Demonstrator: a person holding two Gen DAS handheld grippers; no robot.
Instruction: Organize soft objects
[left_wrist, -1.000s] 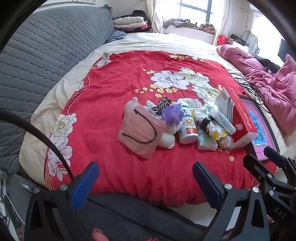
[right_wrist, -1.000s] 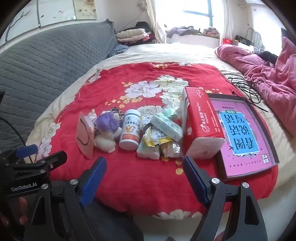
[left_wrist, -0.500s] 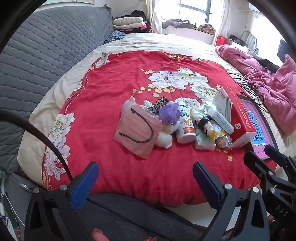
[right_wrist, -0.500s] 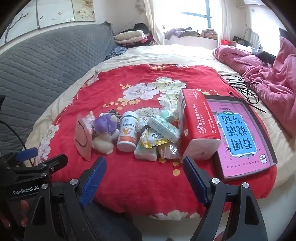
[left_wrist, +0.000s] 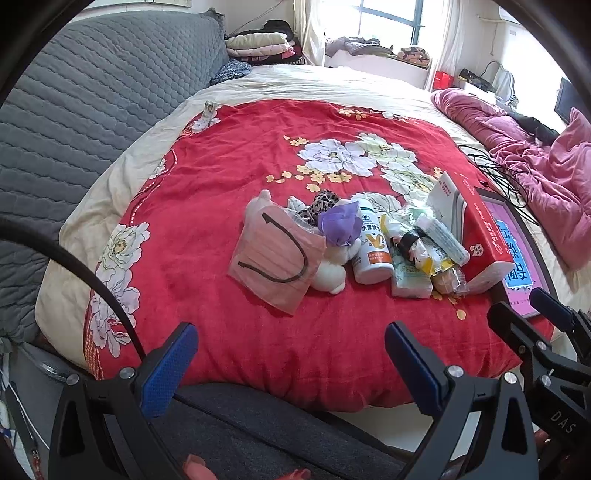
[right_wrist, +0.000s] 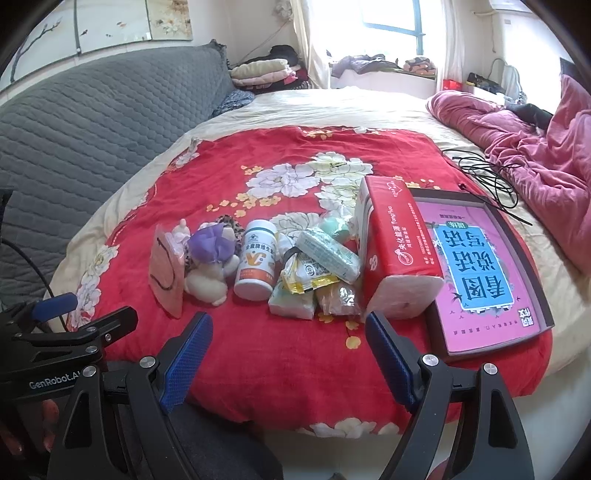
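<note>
Moved: we have both views drawn slightly back from the pile since a second ago; the items lie as before
Left gripper (left_wrist: 288, 365): we hold it wide open, gripping nothing, short of the red blanket (left_wrist: 221, 177)
Right gripper (right_wrist: 288, 354): spread wide too, nothing between its pads
Soft objects: pink mask (left_wrist: 275, 258) leans on the plush toy (left_wrist: 334, 254), touching the white bottle (left_wrist: 371, 247)
Beside them: tissue pack (right_wrist: 395, 247) against the pink book (right_wrist: 476, 266)
</note>
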